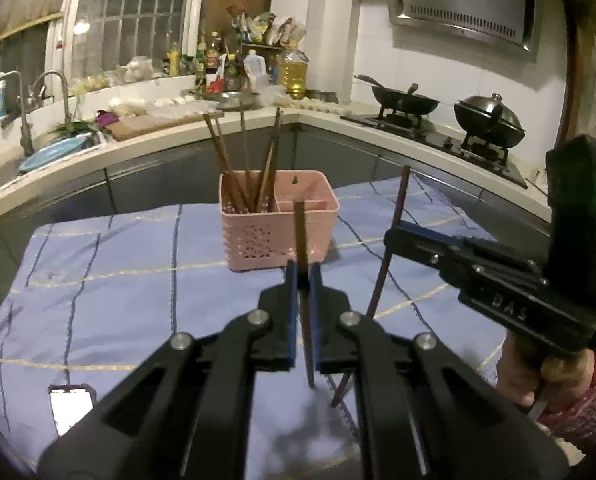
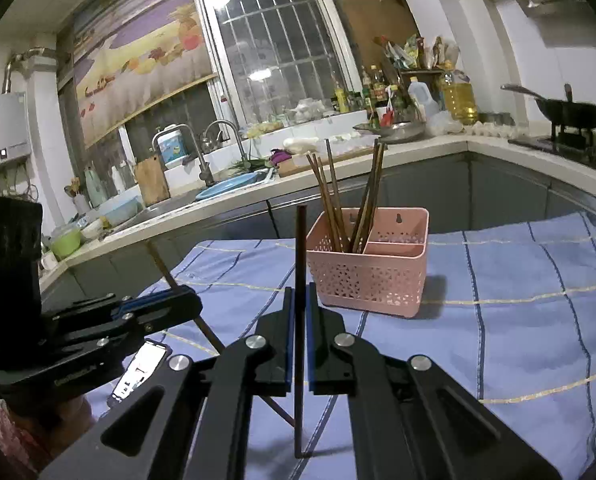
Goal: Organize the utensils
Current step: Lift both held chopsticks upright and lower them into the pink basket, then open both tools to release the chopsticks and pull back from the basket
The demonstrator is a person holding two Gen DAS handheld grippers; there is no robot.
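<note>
Black grippers (image 1: 303,280), blue-lined jaws, silver screws; pink patterned sleeve (image 1: 590,404).

My count: 2 claws, left (image 1: 303,280) & right (image 2: 298,300), each w/ 1 chopstick (image 1: 305,300) pinched, mine on the right holding the other (image 2: 300,320). 1 pink basket (image 1: 278,236), 2 compartments, approx 5 chopsticks (image 1: 242,160) standing in one. 1 blue checked cloth (image 1: 118,280). 1 phone (image 1: 72,406). 2 woks (image 1: 406,100) on stove.

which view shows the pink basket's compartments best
The right wrist view: the pink utensil basket shows its dividers and chopsticks unobstructed. In the left wrist view, a held chopstick crosses its front.
</note>
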